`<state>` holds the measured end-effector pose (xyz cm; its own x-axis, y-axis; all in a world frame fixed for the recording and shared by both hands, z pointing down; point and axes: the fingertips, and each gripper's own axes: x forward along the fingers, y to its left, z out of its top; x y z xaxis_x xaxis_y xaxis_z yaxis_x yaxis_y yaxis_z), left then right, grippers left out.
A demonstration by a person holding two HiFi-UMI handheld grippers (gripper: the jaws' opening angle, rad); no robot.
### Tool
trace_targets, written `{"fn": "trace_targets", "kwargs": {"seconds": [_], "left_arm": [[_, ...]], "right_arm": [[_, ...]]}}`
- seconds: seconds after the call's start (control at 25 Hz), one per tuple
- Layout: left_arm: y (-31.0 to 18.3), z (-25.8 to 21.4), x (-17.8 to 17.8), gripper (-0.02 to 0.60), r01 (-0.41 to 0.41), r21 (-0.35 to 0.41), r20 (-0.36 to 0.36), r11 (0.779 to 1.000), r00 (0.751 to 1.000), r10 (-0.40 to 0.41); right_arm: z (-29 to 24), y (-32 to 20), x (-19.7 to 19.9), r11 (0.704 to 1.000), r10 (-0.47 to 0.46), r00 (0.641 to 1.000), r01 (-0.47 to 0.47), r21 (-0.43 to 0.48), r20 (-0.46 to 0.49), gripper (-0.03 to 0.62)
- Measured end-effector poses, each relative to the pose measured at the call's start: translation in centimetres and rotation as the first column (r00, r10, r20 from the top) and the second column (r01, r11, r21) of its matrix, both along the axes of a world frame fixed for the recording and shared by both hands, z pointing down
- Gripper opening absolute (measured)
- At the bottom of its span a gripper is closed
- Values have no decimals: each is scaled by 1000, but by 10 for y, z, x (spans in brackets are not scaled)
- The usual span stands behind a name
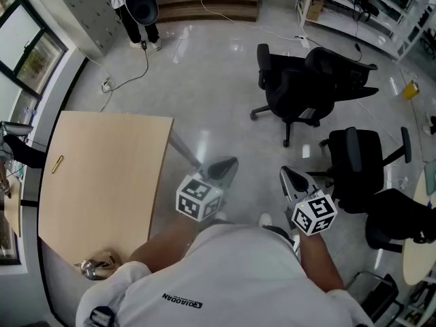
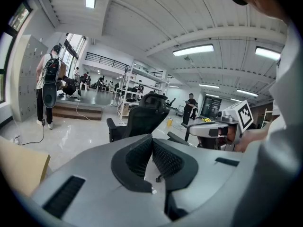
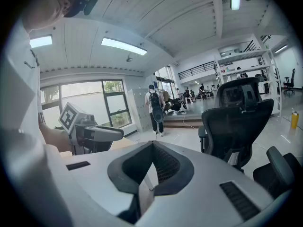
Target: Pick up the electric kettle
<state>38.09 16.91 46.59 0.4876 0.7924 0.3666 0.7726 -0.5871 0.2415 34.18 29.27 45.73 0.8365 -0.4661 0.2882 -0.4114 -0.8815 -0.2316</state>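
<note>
A shiny metal vessel (image 1: 95, 268), probably the electric kettle, stands on the near corner of the light wooden table (image 1: 102, 176), partly hidden by my shoulder. Both grippers are held in the air over the floor to the right of the table, well away from it. My left gripper (image 1: 230, 162) is shut, its ribbed pads meeting at the tip (image 2: 151, 138) with nothing between them. My right gripper (image 1: 285, 174) is also shut and empty (image 3: 152, 144). Each gripper shows in the other's view: the right gripper (image 2: 222, 129) and the left gripper (image 3: 90, 134).
A small yellow object (image 1: 57, 163) lies on the table's left side. Black office chairs (image 1: 300, 87) (image 1: 361, 165) stand ahead and to the right. A person with a backpack (image 1: 136, 5) stands far off by low steps. Shelving (image 1: 361, 5) lines the back right.
</note>
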Motion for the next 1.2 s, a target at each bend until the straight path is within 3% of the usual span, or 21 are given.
{"fn": "trace_targets", "kwargs": {"seconds": [0.32,0.68,1.2], "left_arm": [[-1,-6,2,-5,-9,4,-8,1000,1000,9],[-10,-5,2,-5,-13,11,-5,1000,1000,13],[-31,0,6,-5,-8,17,-14,1000,1000,8]], "right_arm": [[-2,-7,0,1000,-17,1000,17,-10,-1,20],[-8,-11,2,996,12,1000,-12,91,-2,20],[4,-36,4,996,-6,1000,6,90,7,20]]}}
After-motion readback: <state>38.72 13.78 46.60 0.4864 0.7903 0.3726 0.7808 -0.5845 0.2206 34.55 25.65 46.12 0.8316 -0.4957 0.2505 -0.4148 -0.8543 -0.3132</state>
